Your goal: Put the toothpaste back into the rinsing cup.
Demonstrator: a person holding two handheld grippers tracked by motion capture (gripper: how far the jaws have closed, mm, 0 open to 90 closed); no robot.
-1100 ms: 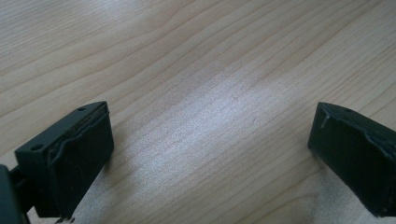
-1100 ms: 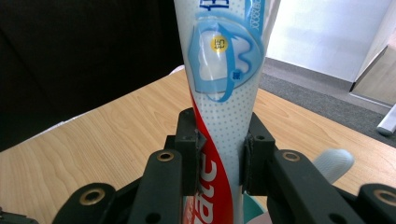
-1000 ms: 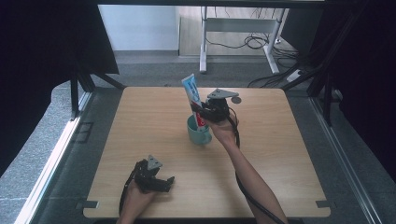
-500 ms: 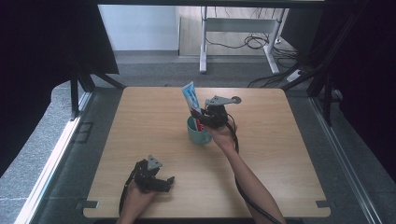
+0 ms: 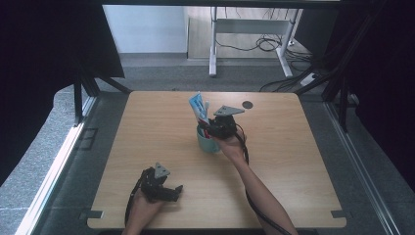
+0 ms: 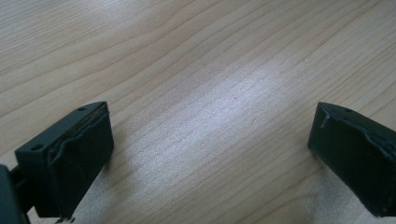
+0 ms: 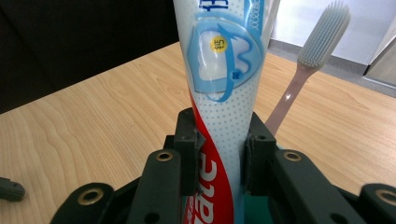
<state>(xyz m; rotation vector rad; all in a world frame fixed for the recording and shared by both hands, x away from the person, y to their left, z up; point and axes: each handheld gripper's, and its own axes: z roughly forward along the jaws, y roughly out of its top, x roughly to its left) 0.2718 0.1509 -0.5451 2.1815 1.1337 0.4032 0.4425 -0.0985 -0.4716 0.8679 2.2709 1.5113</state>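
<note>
right gripper [image 5: 211, 128] fingers clamp the toothpaste tube [image 7: 223, 93], which stands in the teal cup [image 5: 208, 143] mid-desk beside a toothbrush [image 7: 308, 70]. left gripper [image 5: 169, 191] idles open on the desk [image 5: 293, 161]. risk: a sideways pull tips the light cup, or the slick tube slips.

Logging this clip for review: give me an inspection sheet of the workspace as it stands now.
Surface: wooden table, bare wood under the left gripper.
Job's things: toothpaste tube upright in a teal cup; toothbrush stands in the cup, bristles up.
Clutter: small dark disc near the far edge.
Grippers: right gripper shut on the tube above the cup; left gripper open, low over the table near the person's edge.
Cables: one trails from each gripper along the forearm; more on the floor beyond the table.
Surroundings: black curtains at both sides, a desk frame behind.
</note>
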